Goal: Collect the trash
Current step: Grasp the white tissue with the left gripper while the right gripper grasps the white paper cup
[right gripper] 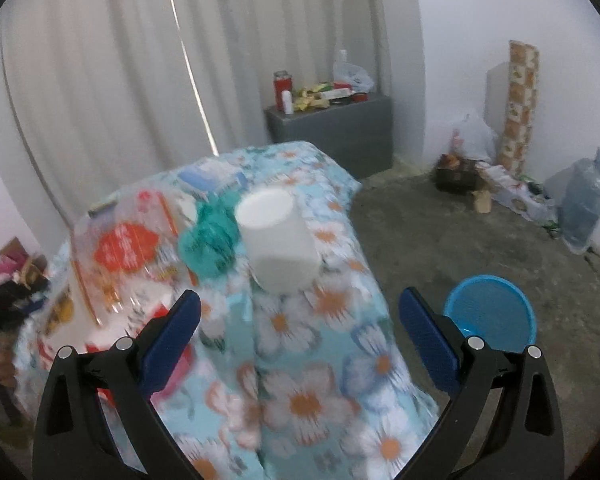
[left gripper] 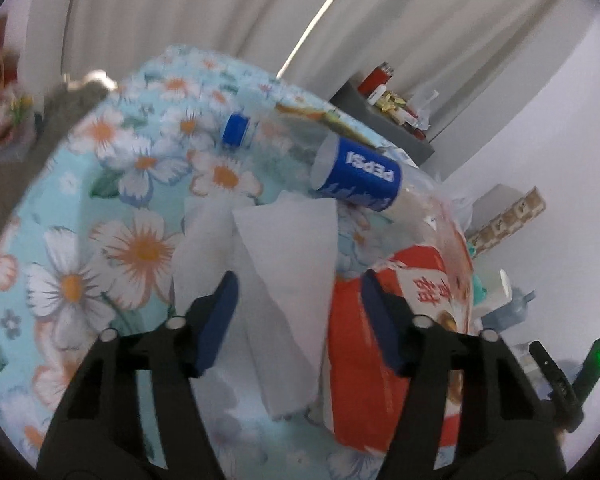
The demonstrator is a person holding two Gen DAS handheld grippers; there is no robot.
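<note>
Left gripper [left gripper: 298, 312] spread around tissue [left gripper: 276, 264] (soft, featherlight): pinch mid-fold. Right gripper [right gripper: 300, 336] spread, empty, near table's edge.

Floral tablecloth [right gripper: 312, 396], white curtains [right gripper: 100, 80], grey cabinet [right gripper: 340, 136], concrete floor [right gripper: 440, 240]

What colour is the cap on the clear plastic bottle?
Blue, on the clear plastic Pepsi bottle's cap; clearest in the left wrist view.

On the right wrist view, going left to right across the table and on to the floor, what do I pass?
Clear red-printed plastic bag → crumpled teal bag → upside-down white cup → blue bin on the floor.
</note>
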